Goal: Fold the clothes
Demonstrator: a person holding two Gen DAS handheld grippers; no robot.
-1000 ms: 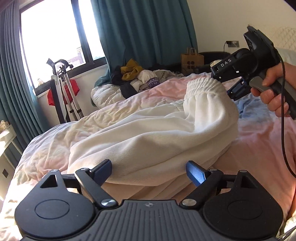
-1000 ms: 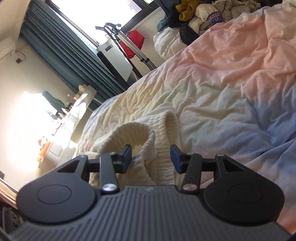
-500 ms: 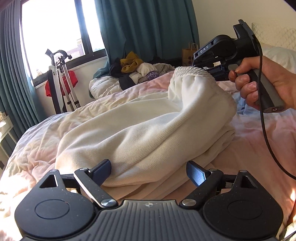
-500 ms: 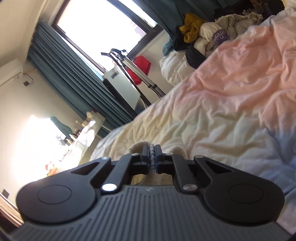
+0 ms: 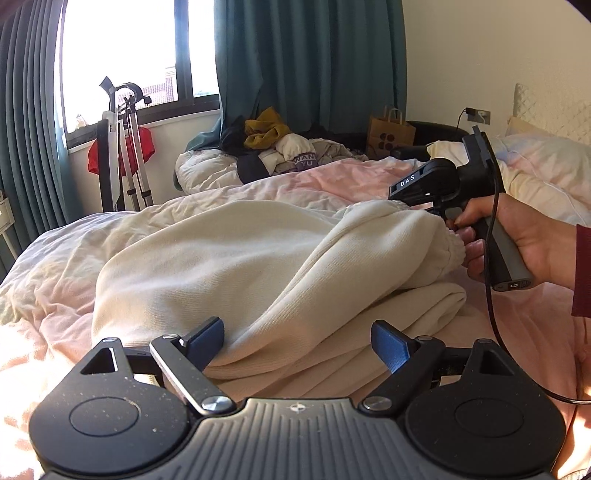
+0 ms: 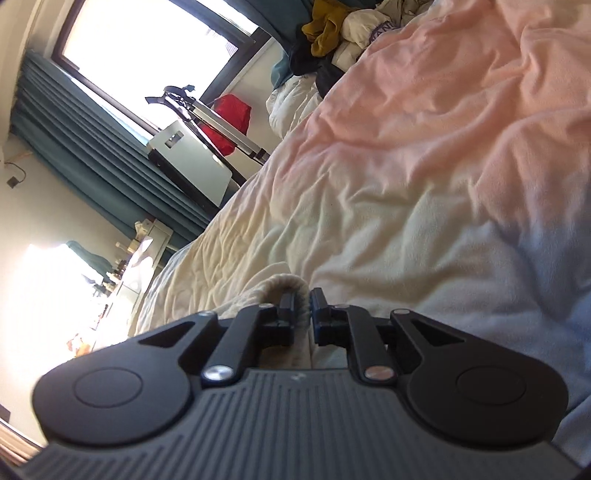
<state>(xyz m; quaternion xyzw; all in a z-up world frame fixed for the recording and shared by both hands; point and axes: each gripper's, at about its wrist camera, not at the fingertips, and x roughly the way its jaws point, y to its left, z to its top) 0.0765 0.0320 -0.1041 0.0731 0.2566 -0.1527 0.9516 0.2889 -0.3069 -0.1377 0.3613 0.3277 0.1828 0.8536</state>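
Cream garment (image 5: 229, 266) lies on the bed (image 5: 314, 181), long axis running from the gaping left tool (image 5: 295, 341) toward far right. There the right tool (image 6: 303, 306), marked "DAS", pinches its ribbed cuff (image 5: 448, 245).

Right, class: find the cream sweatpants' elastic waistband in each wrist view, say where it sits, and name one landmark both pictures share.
Left wrist view: the waistband is right of centre, on top of the sweatpants, under the right gripper.
Right wrist view: the waistband is at bottom centre, pinched between the right gripper's fingers.
Shared landmark: the mustard-yellow garment on the far clothes pile.
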